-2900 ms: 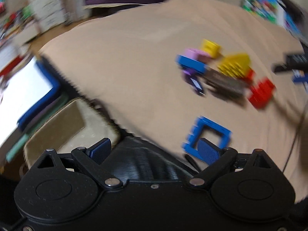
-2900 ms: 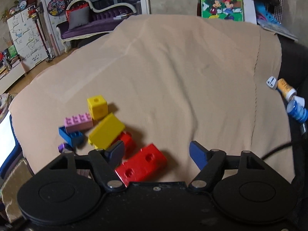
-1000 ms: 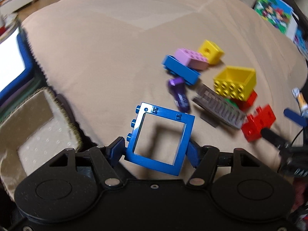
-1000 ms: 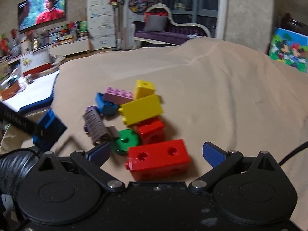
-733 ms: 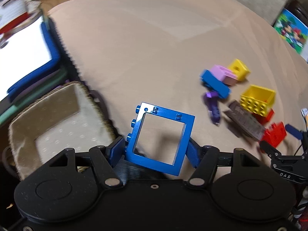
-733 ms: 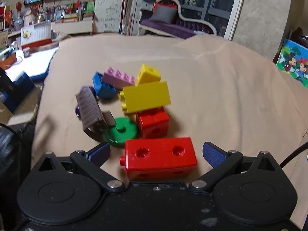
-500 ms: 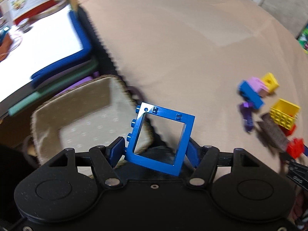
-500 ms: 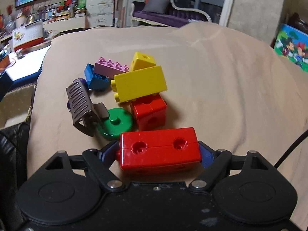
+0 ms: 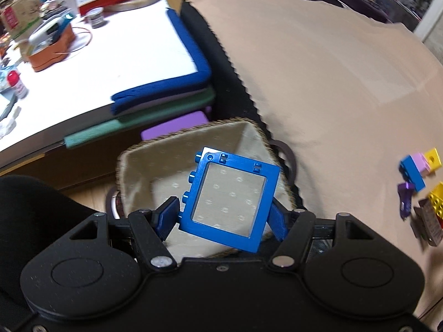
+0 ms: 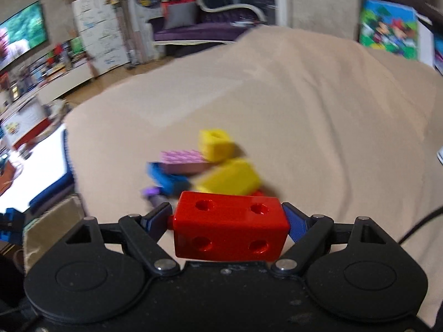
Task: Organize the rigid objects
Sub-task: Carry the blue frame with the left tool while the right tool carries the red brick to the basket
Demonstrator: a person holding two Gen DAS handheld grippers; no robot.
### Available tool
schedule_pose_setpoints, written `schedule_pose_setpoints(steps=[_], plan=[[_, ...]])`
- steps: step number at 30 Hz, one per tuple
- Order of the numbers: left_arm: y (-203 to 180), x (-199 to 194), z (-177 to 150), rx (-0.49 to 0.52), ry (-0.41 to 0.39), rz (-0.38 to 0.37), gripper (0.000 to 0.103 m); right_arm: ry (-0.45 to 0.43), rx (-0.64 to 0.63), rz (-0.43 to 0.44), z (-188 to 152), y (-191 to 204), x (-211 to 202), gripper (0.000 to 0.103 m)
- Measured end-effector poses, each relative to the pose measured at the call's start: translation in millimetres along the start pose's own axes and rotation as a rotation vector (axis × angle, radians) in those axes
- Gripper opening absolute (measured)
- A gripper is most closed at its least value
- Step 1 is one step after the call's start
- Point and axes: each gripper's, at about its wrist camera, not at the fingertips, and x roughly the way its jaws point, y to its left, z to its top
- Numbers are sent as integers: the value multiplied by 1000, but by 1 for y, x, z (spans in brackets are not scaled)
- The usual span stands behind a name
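Blue plastic sits square in the left wrist view: the blue window frame (image 9: 228, 202) is clamped between the left gripper (image 9: 223, 217) pads and now hangs over the fabric-lined basket (image 9: 133, 166) beside the beige-covered bed (image 9: 332, 83), whereas a second ago it was still above the cloth near the brick pile. That puts it in place for a drop, so this piece looks nearly sorted. Further right in that view, the loose bricks (image 9: 415, 171) lie on the cloth at the frame's edge, well apart from the basket. In the right wrist view, the right gripper (image 10: 228, 221), which a second ago stood wide around the red brick (image 10: 229, 225), has clenched onto its two ends and lifted it clear of the pile, where the yellow block (image 10: 229, 179) waits. Two pieces are therefore in hand, and the rest remain.
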Motion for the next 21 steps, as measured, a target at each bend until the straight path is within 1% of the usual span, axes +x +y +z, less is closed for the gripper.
schedule_pose_setpoints(steps=[2, 6, 8, 10, 11, 13, 16, 19, 21], plan=[[9, -1, 2, -23, 7, 6, 62, 10, -20, 57, 7, 29, 1, 84], [28, 4, 4, -70, 10, 26, 62, 89, -25, 214, 17, 95, 18, 85], [37, 7, 5, -93, 8, 40, 62, 126, -49, 264, 18, 134, 30, 85], [44, 14, 4, -124, 19, 72, 62, 163, -85, 288, 13, 176, 41, 85], [48, 16, 4, -140, 30, 81, 62, 180, -101, 295, 10, 191, 48, 85], [54, 18, 2, -167, 46, 70, 62, 211, -131, 296, -2, 223, 59, 85], [59, 17, -2, -178, 46, 74, 62, 247, -160, 264, -19, 256, 73, 85], [61, 15, -5, -175, 41, 93, 62, 288, -166, 245, -38, 270, 87, 85], [59, 15, -5, -169, 41, 98, 62, 299, -175, 221, -50, 276, 93, 85]])
